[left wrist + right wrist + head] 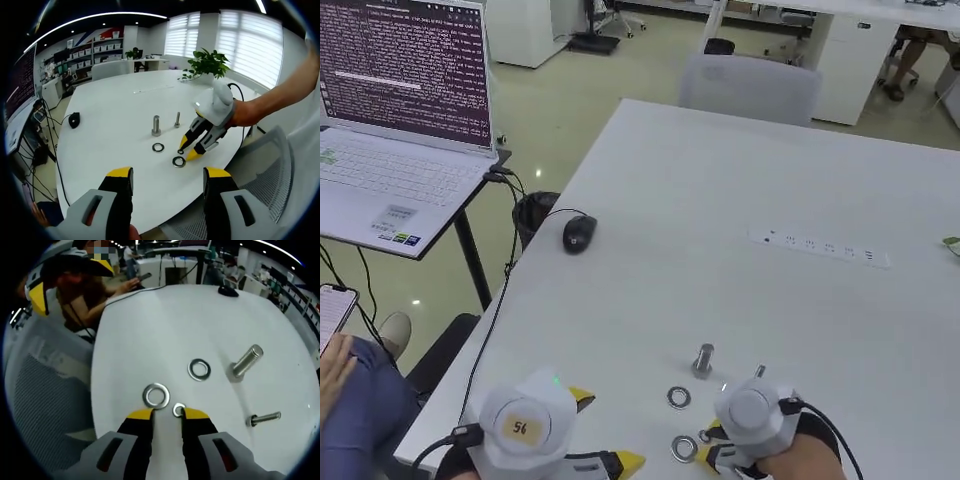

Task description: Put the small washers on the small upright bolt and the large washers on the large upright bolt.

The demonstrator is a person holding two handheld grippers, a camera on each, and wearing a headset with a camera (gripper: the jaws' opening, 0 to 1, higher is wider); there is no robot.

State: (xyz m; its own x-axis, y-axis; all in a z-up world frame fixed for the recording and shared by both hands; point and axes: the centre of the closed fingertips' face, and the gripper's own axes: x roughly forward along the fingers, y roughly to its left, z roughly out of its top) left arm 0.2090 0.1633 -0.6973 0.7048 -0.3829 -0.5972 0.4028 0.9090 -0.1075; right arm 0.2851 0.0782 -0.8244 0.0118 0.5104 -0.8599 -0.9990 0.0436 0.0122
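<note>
Step in hand: pickup of the small washer (178, 410). The right gripper (167, 414) is down at the bench (720, 200) with its jaws only partly parted, a gap showing between the yellow tips. The small washer lies flat in that gap, up against one tip, and doesn't look pinched yet. The left gripper (167, 175) hangs off near the bench edge, jaws spread wide, nothing in them.

Two more washers lie flat on the bench. The near large washer (156, 395) is just beside the right gripper's tips. The far large washer (199, 369) sits closer to the large bolt (245, 361). The large bolt and the small bolt (265, 417) stand upright near each other, both shanks bare. No washer is on either, so the task looks to be at its very start.

Next move, my guess: squeeze on the small washer's rim, lift, carry it over to the small bolt, line the hole up over the tip and let go. A thin washer flat on a smooth top will likely skate off as the jaws close. The near large washer is close enough to get nudged. The small bolt is slim, so a bump could tip it.
</note>
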